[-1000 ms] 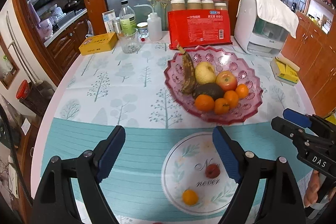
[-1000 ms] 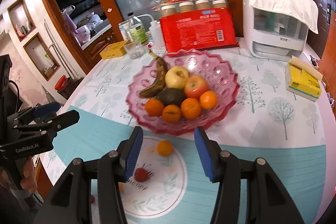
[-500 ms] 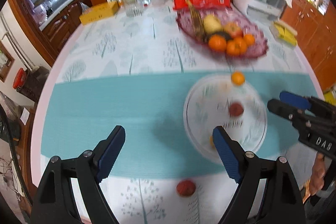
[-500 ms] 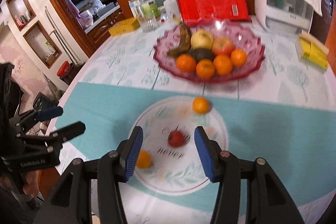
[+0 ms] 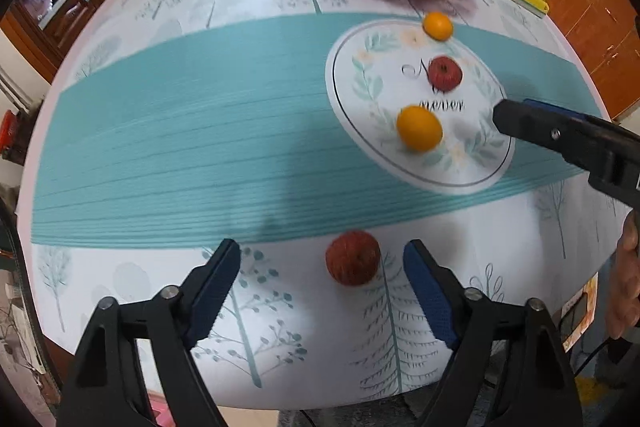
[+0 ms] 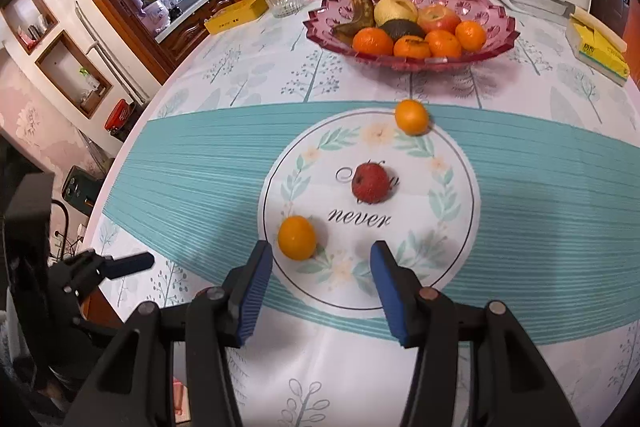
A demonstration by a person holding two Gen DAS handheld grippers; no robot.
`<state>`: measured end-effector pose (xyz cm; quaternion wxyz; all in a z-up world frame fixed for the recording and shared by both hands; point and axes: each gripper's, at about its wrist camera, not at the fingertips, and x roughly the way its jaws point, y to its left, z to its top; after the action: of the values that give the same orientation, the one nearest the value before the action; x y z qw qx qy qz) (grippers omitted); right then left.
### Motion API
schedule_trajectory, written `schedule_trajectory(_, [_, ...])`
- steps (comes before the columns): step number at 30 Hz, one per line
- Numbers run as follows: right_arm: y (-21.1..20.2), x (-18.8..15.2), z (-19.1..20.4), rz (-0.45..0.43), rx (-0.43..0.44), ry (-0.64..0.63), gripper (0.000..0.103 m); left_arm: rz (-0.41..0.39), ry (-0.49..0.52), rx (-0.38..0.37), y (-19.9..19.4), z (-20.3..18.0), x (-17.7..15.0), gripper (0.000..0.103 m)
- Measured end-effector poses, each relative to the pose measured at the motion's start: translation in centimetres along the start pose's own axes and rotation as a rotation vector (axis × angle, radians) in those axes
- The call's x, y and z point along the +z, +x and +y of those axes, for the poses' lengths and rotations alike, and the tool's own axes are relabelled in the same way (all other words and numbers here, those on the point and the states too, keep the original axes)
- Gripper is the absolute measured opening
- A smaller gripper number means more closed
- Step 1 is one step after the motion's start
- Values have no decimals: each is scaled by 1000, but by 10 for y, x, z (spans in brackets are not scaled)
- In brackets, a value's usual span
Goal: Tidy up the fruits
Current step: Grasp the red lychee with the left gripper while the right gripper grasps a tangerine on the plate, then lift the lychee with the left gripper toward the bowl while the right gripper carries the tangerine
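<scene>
Four loose fruits remain on the table. Left gripper [image 5: 322, 263] — jaws spread, just narrowing — brackets the nearest red fruit [image 5: 352, 257]; centre it before closing. Right gripper [image 6: 321, 269], empty and part-open, aims beside the smooth orange [image 6: 297, 237]. Beyond: rough-skinned red fruit [image 6: 370, 183], second orange [image 6: 411, 117], scalloped pink glass bowl [image 6: 500, 39].

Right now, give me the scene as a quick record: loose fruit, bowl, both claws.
loose fruit: red fruit near table edge; orange, red fruit and small orange by the printed circle
bowl: pink glass bowl, holding banana, apple, pear, oranges, a dark fruit
left claw: open, jaws have just been closing, near-edge red fruit between them, untouched
right claw: open, empty, just short of the orange
held: nothing
</scene>
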<state>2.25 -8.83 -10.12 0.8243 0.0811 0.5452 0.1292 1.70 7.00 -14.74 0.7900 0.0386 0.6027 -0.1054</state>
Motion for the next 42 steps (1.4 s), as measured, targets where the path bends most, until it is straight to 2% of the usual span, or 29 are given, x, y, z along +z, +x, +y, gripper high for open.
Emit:
schedule_trajectory(4, [9, -5, 3, 17, 6, 9, 52, 18, -4, -30, 9, 0, -5, 69])
schedule_trajectory(6, [14, -7, 4, 26, 9, 9, 52, 31, 0, -41, 13, -1, -5, 55])
schedule_trajectory(10, [21, -7, 7, 41, 14, 4, 52, 45, -8, -69, 19, -2, -7, 49])
schedule_trajectory(14, [30, -5, 10, 55, 16, -9, 52, 53, -8, -90, 24, -3, -6, 38])
schedule_trajectory(15, [33, -4, 10, 59, 17, -12, 52, 49, -1, -92, 24, -4, -5, 32])
schedule_trajectory(26, [60, 0, 25, 98, 25, -73, 51, 34, -84, -81, 22, 17, 5, 31])
schedule_trajectory(34, [79, 4, 30, 140, -13, -113, 31, 28, -109, -69, 21, 22, 15, 31])
schedule_trajectory(42, [80, 5, 31, 152, -8, -141, 30, 23, -99, -70, 23, 19, 24, 31])
